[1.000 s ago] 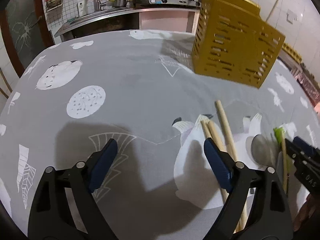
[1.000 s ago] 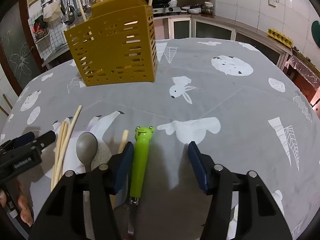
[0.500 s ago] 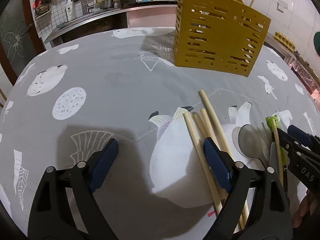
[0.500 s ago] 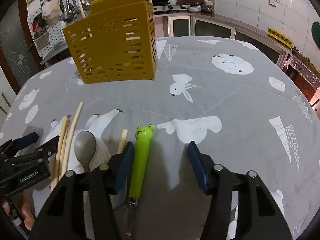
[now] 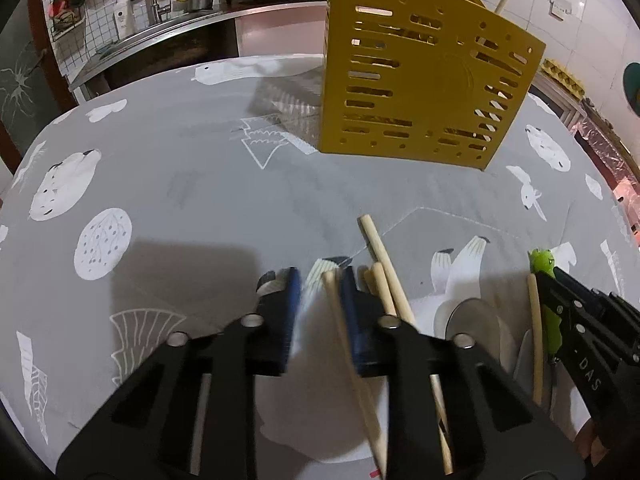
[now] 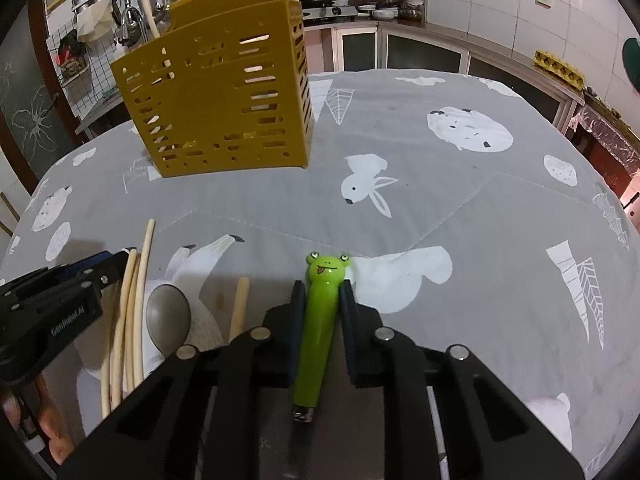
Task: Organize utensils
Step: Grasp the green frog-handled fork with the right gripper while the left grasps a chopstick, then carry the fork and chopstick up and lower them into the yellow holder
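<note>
A yellow slotted utensil holder (image 5: pixel 424 80) stands at the far side of the table; it also shows in the right wrist view (image 6: pixel 220 96), with wooden sticks inside. My left gripper (image 5: pixel 320 280) has closed around one wooden chopstick (image 5: pixel 352 360) among several chopsticks (image 5: pixel 384 272) lying on the cloth. My right gripper (image 6: pixel 323 286) is shut on the green frog-handled utensil (image 6: pixel 320 320), which lies on the table. A grey spoon (image 6: pixel 167 316) and a wooden stick (image 6: pixel 239 312) lie between the two grippers.
The table has a grey cloth with white animal prints (image 6: pixel 440 208). A kitchen counter with sink and stove (image 5: pixel 200 12) runs behind it. Cabinets (image 6: pixel 400 48) stand at the far right.
Both grippers were open and have closed: the left around a chopstick, the right on the green frog handle. The left gripper moved right toward the chopsticks.
</note>
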`<move>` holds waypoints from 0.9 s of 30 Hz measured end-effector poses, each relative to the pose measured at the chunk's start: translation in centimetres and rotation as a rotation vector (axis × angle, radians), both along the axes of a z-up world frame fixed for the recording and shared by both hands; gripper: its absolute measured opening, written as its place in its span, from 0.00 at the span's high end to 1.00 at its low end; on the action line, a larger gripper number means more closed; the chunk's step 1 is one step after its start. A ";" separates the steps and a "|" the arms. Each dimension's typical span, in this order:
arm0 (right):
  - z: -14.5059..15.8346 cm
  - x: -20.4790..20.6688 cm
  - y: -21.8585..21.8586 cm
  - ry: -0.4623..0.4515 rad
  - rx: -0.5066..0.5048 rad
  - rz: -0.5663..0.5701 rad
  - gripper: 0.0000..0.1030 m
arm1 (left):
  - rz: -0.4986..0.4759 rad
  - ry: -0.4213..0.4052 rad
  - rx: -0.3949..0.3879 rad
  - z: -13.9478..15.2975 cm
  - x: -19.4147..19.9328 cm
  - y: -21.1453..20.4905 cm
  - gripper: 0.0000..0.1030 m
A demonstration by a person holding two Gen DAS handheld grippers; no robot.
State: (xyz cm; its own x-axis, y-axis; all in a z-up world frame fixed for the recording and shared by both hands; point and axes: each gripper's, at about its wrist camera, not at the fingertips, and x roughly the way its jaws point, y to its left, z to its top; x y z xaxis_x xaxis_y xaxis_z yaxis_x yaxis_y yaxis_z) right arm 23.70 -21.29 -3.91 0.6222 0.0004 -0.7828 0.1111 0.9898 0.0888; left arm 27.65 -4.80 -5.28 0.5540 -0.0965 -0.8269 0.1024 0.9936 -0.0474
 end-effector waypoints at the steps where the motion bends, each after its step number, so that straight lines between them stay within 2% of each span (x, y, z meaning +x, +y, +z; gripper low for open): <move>1: 0.1 -0.1 -0.1 -0.004 0.004 -0.003 0.84 | -0.003 0.001 -0.008 0.0 0.1 0.0 0.92; 8: 1.2 -0.5 -0.9 -0.046 0.007 -0.023 0.84 | -0.003 -0.014 -0.043 0.4 0.0 0.4 0.95; 13: 2.6 -1.2 -1.5 -0.095 0.018 -0.026 0.84 | -0.007 -0.077 -0.066 2.2 -1.0 1.2 0.95; 27: 7.2 -4.9 -1.7 -0.348 -0.001 -0.033 0.84 | -0.008 -0.426 -0.078 10.0 -6.7 2.9 0.96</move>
State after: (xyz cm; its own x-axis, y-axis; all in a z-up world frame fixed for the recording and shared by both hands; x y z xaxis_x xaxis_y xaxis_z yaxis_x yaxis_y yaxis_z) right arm 18.80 -23.02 3.30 0.8516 -0.0247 -0.5236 0.1060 0.9863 0.1260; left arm 20.96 -1.89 4.67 0.8431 -0.1551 -0.5149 0.1365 0.9879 -0.0740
